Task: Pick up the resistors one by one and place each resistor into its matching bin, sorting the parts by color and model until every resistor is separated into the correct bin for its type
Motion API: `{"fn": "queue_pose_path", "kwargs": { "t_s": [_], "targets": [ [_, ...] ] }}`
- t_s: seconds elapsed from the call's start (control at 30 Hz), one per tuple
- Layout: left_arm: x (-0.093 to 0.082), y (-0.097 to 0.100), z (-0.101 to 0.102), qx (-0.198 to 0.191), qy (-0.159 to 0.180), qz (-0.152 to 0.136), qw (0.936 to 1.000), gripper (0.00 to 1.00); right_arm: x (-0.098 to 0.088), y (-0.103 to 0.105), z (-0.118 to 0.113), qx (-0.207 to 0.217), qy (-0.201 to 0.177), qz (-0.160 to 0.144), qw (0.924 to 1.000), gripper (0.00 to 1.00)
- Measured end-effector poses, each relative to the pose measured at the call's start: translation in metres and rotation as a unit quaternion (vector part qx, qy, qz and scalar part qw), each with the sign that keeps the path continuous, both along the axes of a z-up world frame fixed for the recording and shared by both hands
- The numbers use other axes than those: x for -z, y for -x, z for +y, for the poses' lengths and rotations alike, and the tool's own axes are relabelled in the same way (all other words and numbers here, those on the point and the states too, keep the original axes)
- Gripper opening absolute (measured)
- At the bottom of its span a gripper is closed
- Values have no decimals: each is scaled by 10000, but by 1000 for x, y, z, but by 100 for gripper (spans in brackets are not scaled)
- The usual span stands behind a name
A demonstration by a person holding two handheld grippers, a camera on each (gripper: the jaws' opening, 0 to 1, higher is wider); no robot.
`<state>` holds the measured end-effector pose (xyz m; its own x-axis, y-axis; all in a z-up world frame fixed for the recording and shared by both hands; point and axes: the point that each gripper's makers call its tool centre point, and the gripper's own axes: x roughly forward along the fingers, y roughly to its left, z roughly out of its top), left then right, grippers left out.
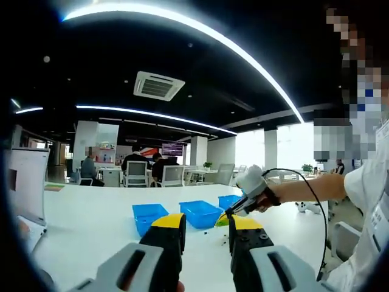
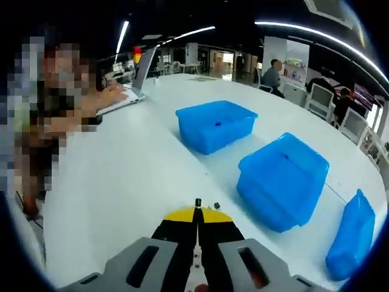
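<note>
Three blue bins stand in a row on the white table [image 2: 121,182]: a far bin [image 2: 216,125], a middle bin [image 2: 282,179] and a near bin [image 2: 352,237]. A dark speck lies inside the far bin. My right gripper [image 2: 197,213] is shut, and a small dark resistor [image 2: 197,201] pokes out between its yellow tips, low over the table in front of the bins. Another tiny part [image 2: 216,205] lies just to its right. In the left gripper view, my left gripper [image 1: 206,225] is open and holds nothing, back from the bins [image 1: 200,213]. The right gripper [image 1: 223,219] reaches in from the right.
A person sits at a laptop [image 2: 137,76] on the table's far left side. Office chairs [image 1: 136,173] and seated people are behind the table. A white box [image 1: 27,185] stands at the left edge. A cable [image 1: 316,207] hangs from the right gripper.
</note>
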<state>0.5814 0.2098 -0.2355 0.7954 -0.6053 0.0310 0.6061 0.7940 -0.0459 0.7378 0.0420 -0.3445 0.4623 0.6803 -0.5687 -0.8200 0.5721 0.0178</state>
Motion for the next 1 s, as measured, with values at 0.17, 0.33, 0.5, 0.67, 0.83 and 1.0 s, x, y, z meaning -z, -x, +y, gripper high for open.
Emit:
{"fn": "queue_pose_path", "kwargs": {
  "t_s": [0.17, 0.33, 0.5, 0.67, 0.83, 1.0],
  "targets": [
    [-2, 3, -7, 48, -13, -13, 10000, 30, -29, 36, -24, 87, -686, -254, 9973, 3],
    [-2, 4, -12, 60, -47, -10, 10000, 30, -50, 63, -51, 261, -1138, -516, 9918, 3],
    [-2, 4, -13, 41, -75, -5, 10000, 30, -65, 78, -88, 532, -1338, -889, 9856, 3],
    [1, 1, -12, 24, -100, 41, 9999, 30, -74, 106, -111, 689, -1638, -1057, 9784, 3],
    [4, -1, -9, -21, -124, 78, 9999, 30, -83, 126, -120, 795, -1765, -1272, 9728, 3],
    [11, -6, -3, -71, -151, 167, 9997, 31, -93, 147, -128, 918, -1883, -1463, 9668, 3]
  ]
}}
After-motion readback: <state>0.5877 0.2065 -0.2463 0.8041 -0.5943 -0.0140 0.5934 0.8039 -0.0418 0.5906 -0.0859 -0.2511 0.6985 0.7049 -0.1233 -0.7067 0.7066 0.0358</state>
